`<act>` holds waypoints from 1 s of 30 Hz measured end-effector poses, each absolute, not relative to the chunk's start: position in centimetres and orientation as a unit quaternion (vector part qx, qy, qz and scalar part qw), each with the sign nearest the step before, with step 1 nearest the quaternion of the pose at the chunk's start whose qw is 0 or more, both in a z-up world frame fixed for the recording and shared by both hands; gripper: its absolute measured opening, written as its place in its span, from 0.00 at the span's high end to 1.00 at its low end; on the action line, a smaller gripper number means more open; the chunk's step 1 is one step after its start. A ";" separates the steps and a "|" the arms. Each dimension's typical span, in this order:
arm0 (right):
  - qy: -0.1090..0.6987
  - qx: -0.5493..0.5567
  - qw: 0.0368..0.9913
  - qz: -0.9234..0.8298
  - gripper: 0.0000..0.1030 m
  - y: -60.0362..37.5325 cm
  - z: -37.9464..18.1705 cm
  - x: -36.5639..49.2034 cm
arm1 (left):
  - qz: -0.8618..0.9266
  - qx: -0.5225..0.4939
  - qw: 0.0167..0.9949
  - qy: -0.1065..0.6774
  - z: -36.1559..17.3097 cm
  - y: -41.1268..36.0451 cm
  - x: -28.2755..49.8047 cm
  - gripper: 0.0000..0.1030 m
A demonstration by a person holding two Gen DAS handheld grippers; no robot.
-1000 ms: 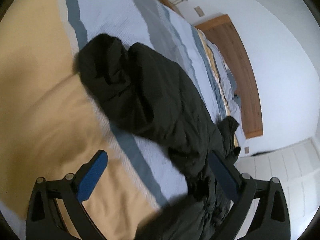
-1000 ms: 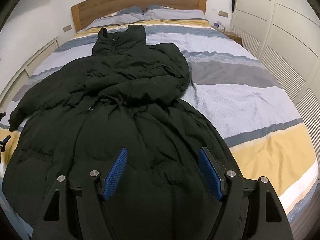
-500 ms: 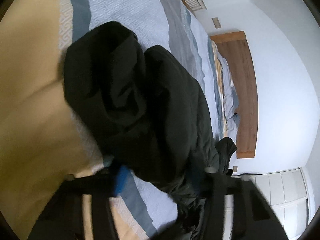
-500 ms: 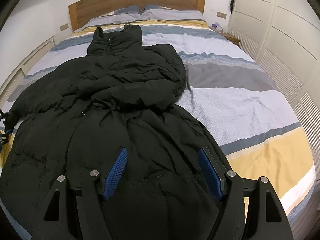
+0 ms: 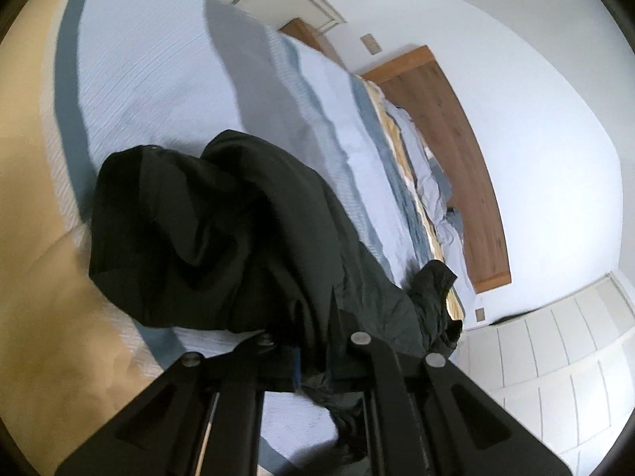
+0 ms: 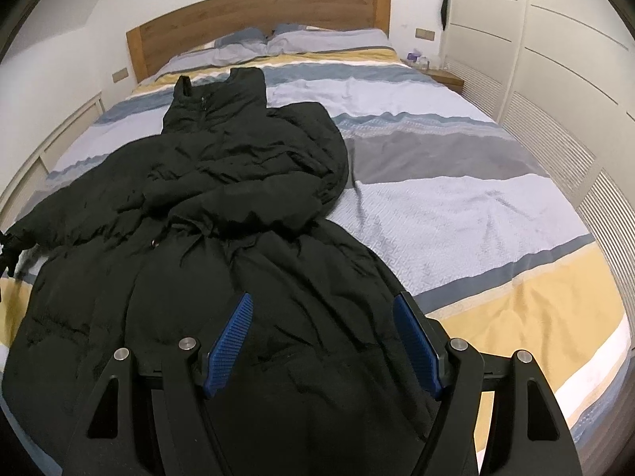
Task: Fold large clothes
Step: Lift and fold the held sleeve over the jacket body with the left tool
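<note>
A long black padded coat (image 6: 222,246) lies lengthwise on the striped bed (image 6: 456,206), collar toward the headboard, its right sleeve folded across the chest. My right gripper (image 6: 323,337) is open and empty, hovering over the coat's lower hem. My left gripper (image 5: 313,353) is shut on the coat's left sleeve cuff (image 5: 222,234) at the bed's left side; the fabric bunches out between the jaws and hides the pads. The left gripper's tip also shows at the far left edge of the right wrist view (image 6: 7,250).
A wooden headboard (image 6: 262,20) and pillows (image 6: 278,41) are at the far end. White wardrobe doors (image 6: 563,51) run along the right. A small nightstand (image 6: 440,75) sits at the far right corner. A low white cabinet (image 6: 43,142) lines the left.
My left gripper moved in onto the sleeve cuff and shut on it. My right gripper stayed open over the hem, shifting only slightly.
</note>
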State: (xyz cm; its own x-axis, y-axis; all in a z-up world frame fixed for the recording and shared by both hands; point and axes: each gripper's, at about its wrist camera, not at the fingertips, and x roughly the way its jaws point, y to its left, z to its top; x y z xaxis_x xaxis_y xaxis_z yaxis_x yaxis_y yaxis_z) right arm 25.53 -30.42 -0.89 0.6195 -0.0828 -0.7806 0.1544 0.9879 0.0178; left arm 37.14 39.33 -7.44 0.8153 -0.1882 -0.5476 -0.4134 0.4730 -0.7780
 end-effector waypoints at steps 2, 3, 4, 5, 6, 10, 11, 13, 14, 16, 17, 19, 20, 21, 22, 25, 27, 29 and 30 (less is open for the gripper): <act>0.428 0.044 0.900 -0.067 0.30 -30.9 -0.9 25.3 | 0.064 -0.497 0.814 0.293 -6.0 38.5 37.5 0.94; 0.427 0.047 0.900 -0.068 0.30 -31.2 -0.9 25.2 | 0.061 -0.491 0.819 0.292 -5.5 38.2 37.5 0.94; 0.427 0.049 0.900 -0.069 0.30 -31.5 -0.9 25.1 | 0.059 -0.482 0.824 0.291 -4.7 37.6 37.6 0.94; 0.425 0.052 0.901 -0.072 0.30 -31.8 -1.0 24.9 | 0.057 -0.470 0.831 0.291 -3.7 37.1 37.7 0.94; 0.424 0.053 0.901 -0.074 0.30 -32.2 -1.0 24.8 | 0.055 -0.461 0.837 0.290 -2.9 36.5 37.8 0.94; 0.413 0.070 0.905 -0.079 0.30 -33.7 -0.9 24.3 | 0.031 -0.414 0.863 0.288 0.7 33.0 38.8 0.94; 0.411 0.073 0.905 -0.080 0.30 -34.1 -0.9 24.2 | 0.022 -0.401 0.869 0.288 1.6 31.8 39.1 0.94; 0.406 0.085 0.906 -0.086 0.30 -35.1 -0.9 24.0 | 0.006 -0.380 0.879 0.287 3.2 29.4 39.9 0.94; 0.405 0.090 0.906 -0.088 0.30 -35.7 -1.0 24.0 | -0.004 -0.370 0.883 0.287 4.0 27.9 40.4 0.94; 0.403 0.099 0.905 -0.091 0.30 -36.5 -1.2 23.9 | -0.025 -0.351 0.890 0.290 5.1 24.8 40.9 0.94; 0.403 0.102 0.905 -0.092 0.30 -36.8 -1.3 23.8 | -0.033 -0.342 0.892 0.292 5.4 23.4 41.1 0.94; 0.401 0.108 0.905 -0.093 0.30 -37.5 -1.5 23.6 | -0.049 -0.317 0.898 0.301 6.0 20.3 41.9 0.94; 0.401 0.110 0.905 -0.093 0.30 -37.8 -1.6 23.4 | -0.057 -0.301 0.901 0.307 6.1 18.4 42.4 0.94; 0.401 0.113 0.904 -0.094 0.30 -38.1 -1.7 23.3 | -0.065 -0.286 0.903 0.313 6.2 16.6 42.9 0.94; 0.400 0.116 0.904 -0.095 0.30 -38.5 -1.8 23.2 | -0.071 -0.275 0.905 0.318 6.2 15.1 43.3 0.94; 0.400 0.125 0.902 -0.099 0.30 -39.6 -2.1 22.9 | -0.099 -0.236 0.906 0.338 5.6 9.9 44.1 0.94; 0.401 0.131 0.901 -0.102 0.30 -40.2 -2.4 22.8 | -0.111 -0.212 0.905 0.350 4.8 7.1 44.4 0.94; 0.402 0.135 0.900 -0.105 0.30 -40.7 -2.6 22.7 | -0.121 -0.183 0.904 0.367 3.5 4.2 44.5 0.94; 0.402 0.137 0.899 -0.107 0.30 -41.0 -2.7 22.6 | -0.125 -0.170 0.902 0.376 2.8 3.0 44.4 0.94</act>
State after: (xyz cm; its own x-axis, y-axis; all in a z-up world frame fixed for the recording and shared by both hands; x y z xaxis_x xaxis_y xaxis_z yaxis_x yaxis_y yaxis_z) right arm 22.60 -40.97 -2.71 0.6541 -0.0816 -0.7520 0.3015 0.9399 0.1603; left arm 44.36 3.05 2.80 0.6858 -0.3531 -0.6364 0.0978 0.9112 -0.4001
